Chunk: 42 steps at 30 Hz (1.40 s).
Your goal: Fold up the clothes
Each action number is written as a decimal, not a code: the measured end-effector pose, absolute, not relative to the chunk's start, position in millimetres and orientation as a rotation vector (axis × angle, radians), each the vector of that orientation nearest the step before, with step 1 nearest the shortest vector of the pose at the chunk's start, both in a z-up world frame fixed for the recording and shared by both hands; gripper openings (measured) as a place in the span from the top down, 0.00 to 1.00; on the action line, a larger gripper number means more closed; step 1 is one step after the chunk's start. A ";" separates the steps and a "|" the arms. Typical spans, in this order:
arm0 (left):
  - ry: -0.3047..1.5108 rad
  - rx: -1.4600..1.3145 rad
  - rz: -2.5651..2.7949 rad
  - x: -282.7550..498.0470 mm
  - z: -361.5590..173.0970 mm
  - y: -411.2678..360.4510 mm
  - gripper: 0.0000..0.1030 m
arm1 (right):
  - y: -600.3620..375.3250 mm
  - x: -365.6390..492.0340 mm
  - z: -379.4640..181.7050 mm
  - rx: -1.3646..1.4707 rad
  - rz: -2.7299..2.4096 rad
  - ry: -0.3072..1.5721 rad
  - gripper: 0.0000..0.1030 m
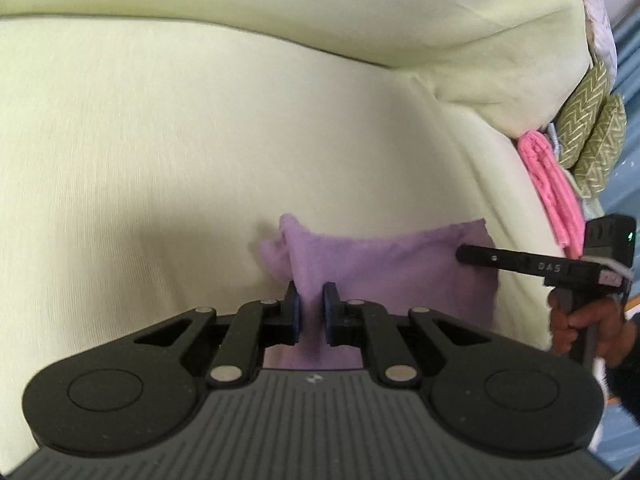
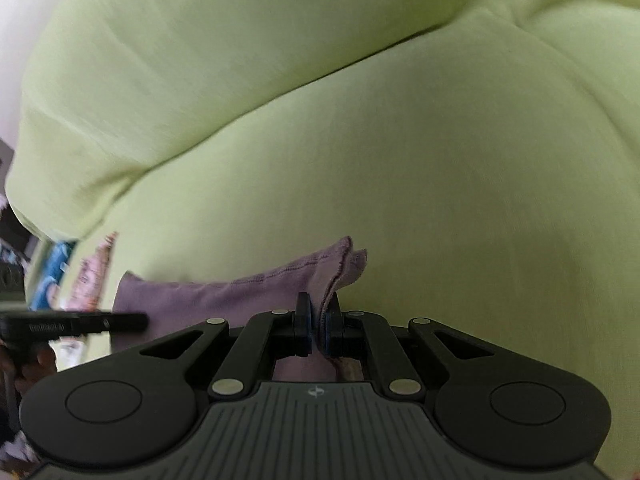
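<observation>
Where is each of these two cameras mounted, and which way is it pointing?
Left wrist view: sits on the left gripper, looking along its jaws at the purple cloth on a green sofa; the right gripper and hand show at right.
Right wrist view: sits on the right gripper, facing the same cloth; the left gripper shows at left.
Shared: cloth, sofa, both grippers.

A pale yellow-green sofa seat cushion (image 1: 200,168) carries the things. A lilac cloth (image 1: 384,268) lies on it near its front edge. At the cushion's right end, a folded pink cloth (image 1: 554,188) rests against olive zigzag-patterned pillows (image 1: 588,136).
</observation>
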<state>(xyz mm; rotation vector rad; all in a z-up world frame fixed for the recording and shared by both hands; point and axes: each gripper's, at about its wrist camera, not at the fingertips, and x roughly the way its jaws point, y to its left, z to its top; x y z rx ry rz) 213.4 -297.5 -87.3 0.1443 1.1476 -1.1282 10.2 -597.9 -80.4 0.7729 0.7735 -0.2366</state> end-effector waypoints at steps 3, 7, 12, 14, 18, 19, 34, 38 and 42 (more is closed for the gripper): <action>1.145 0.127 -1.163 222.3 -97.3 -293.5 0.89 | -598.6 9.3 -96.9 0.779 -0.218 0.795 0.94; 1.220 -0.091 -1.189 240.6 -110.8 -279.2 0.75 | -606.0 -4.1 -106.3 0.899 -0.213 0.716 0.67; 1.214 -0.205 -1.202 255.5 -127.2 -279.8 0.87 | -612.4 -14.1 -120.4 0.948 -0.258 0.615 0.92; 1.113 -0.123 -1.248 248.9 -123.6 -282.7 0.87 | -609.2 -14.4 -124.2 0.889 -0.286 0.634 0.97; 0.883 0.096 -1.202 227.8 -103.3 -287.3 0.63 | -591.2 -21.0 -121.6 0.771 -0.346 0.598 0.83; 0.828 0.142 -1.144 222.8 -97.0 -286.9 0.62 | -591.0 -30.5 -118.1 0.747 -0.387 0.580 0.76; 0.565 0.566 -0.994 21.7 -91.7 -206.4 0.73 | -401.8 -130.6 -110.3 0.306 -0.428 0.572 0.91; 0.657 0.603 -0.919 15.6 -94.4 -187.7 0.74 | -388.8 -149.8 -121.8 0.263 -0.506 0.657 0.94; 0.864 0.452 -0.800 12.0 -85.7 -178.6 0.72 | -386.5 -172.8 -115.8 0.308 -0.578 0.635 0.81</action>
